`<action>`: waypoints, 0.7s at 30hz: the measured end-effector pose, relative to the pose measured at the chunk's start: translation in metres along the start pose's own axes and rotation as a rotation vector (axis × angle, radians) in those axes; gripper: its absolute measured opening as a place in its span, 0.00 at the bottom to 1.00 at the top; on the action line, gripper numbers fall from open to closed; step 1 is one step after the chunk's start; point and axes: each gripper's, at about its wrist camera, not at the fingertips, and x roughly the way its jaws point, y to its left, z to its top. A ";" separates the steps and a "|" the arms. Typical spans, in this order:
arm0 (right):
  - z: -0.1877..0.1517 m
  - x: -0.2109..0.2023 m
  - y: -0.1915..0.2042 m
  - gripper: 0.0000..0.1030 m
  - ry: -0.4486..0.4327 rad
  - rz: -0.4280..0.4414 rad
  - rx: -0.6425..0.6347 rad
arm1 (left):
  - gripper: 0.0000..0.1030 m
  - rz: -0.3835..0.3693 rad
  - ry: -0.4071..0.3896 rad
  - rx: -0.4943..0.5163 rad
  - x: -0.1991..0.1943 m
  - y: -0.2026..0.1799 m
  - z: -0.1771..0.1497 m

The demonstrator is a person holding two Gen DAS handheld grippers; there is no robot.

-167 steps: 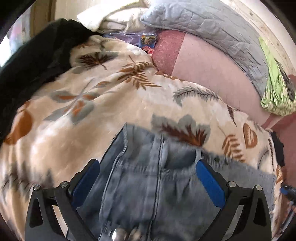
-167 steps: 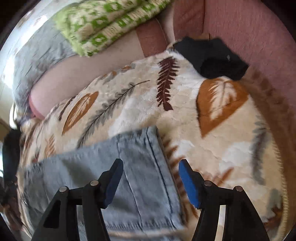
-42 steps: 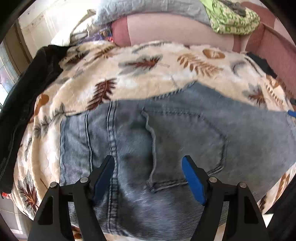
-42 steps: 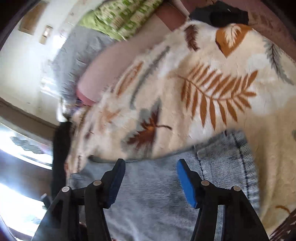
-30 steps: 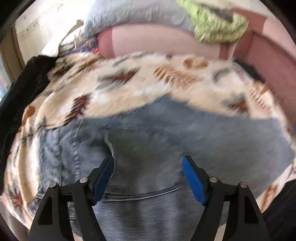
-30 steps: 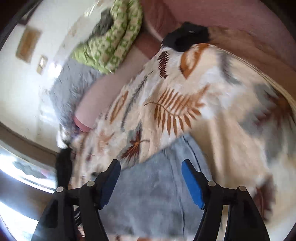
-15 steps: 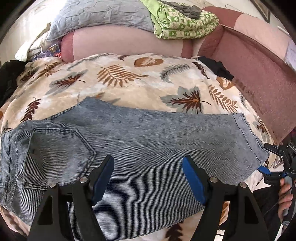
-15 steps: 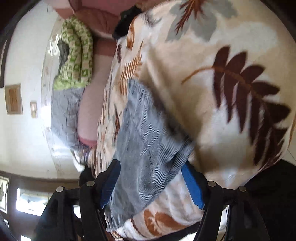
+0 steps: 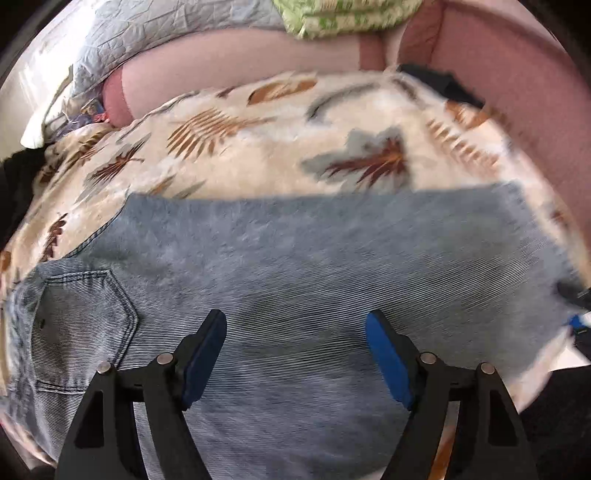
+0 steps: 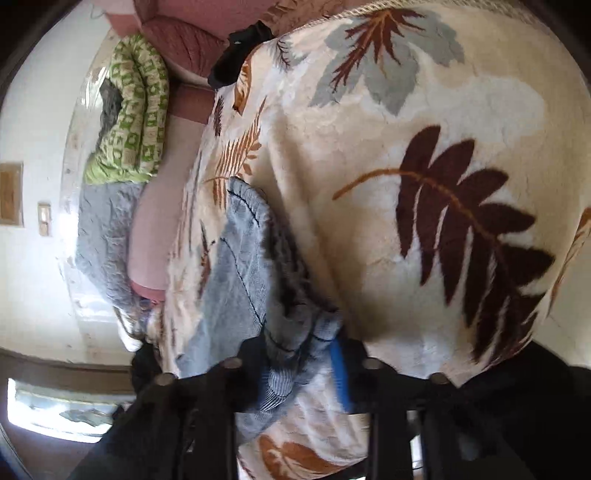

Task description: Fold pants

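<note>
Biggest thing here is the sofa [image 9: 517, 85], pinkish-red, with a leaf-print blanket [image 9: 258, 147] spread over the seat. No boxes or baskets anywhere, so nothing is sitting inside anything. On the backrest there's a grey quilt [image 9: 166, 26] and a green patterned blanket [image 10: 136, 110], the latter cut off at the top in the left wrist view.

The jeans [image 9: 295, 266] lie flat across the leaf blanket, folded lengthwise, back pocket at the left, leg hem toward the right. That view is pretty blurry, so the stitching is hard to make out except round the pocket.

There's a dark garment [image 10: 240, 48] in the sofa corner; can't tell what it is.

The left gripper [image 9: 295, 354] hangs over the middle of the jeans, jaws wide, nothing between them. The right gripper [image 10: 295, 354] has just been closing its jaws and they're now pinched on the hem corner of the jeans, denim bunched between them. One finger is mostly lost in shadow.
</note>
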 end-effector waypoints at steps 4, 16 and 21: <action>-0.004 0.001 0.018 0.21 -0.025 -0.071 -0.095 | 0.76 0.039 0.022 0.031 0.012 -0.009 -0.003; -0.012 -0.003 0.069 0.20 -0.074 -0.201 -0.309 | 0.97 0.050 0.046 0.125 0.041 -0.031 0.007; -0.032 -0.010 0.128 0.16 -0.124 -0.210 -0.483 | 0.93 -0.075 0.071 -0.008 0.025 -0.001 0.018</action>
